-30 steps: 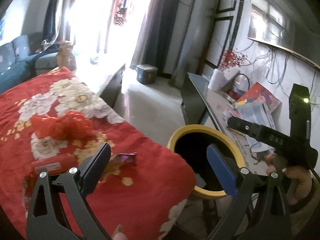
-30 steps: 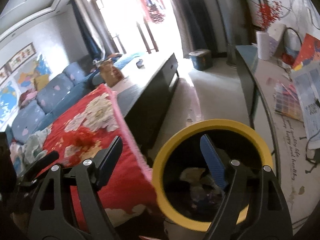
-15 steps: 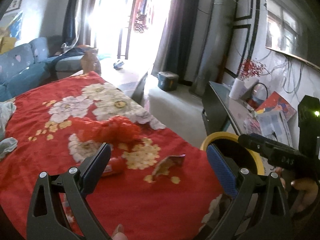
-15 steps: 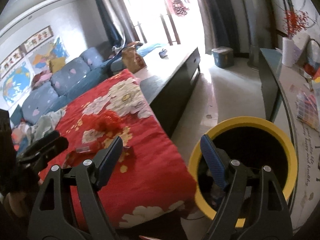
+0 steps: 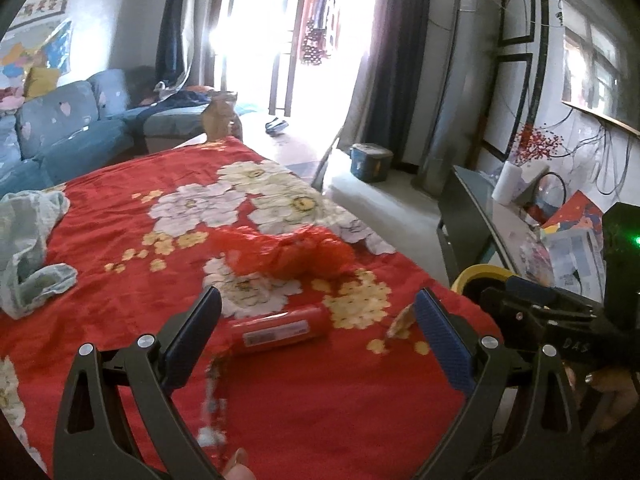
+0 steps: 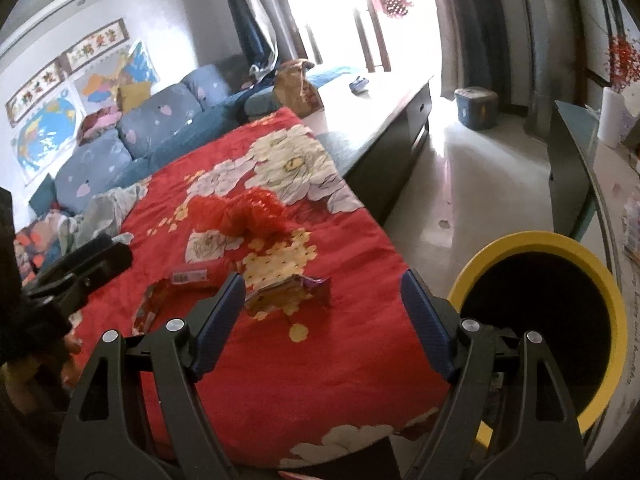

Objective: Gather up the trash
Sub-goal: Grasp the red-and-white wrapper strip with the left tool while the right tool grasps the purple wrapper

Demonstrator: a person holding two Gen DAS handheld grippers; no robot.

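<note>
1. A blanket (image 6: 352,360) covers the table, with the bin (image 6: 612,304) just beside its right edge.
2. On the blanket a crumpled bag (image 6: 244,210) lies farthest back.
3. Nearer, a tube (image 5: 280,328) lies in front of the bag.
4. A torn wrapper (image 6: 288,292) lies right of the tube.
5. Another wrapper (image 6: 150,304) lies left of it.
6. A cloth (image 5: 28,248) lies at the blanket's left edge.
7. A sofa (image 6: 132,140) stands behind.

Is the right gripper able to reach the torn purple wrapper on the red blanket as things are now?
Probably yes. The right gripper is open and empty, and the purple wrapper lies flat on the red blanket just ahead of its fingertips, with nothing over it. The left gripper stands off to the side.
</note>
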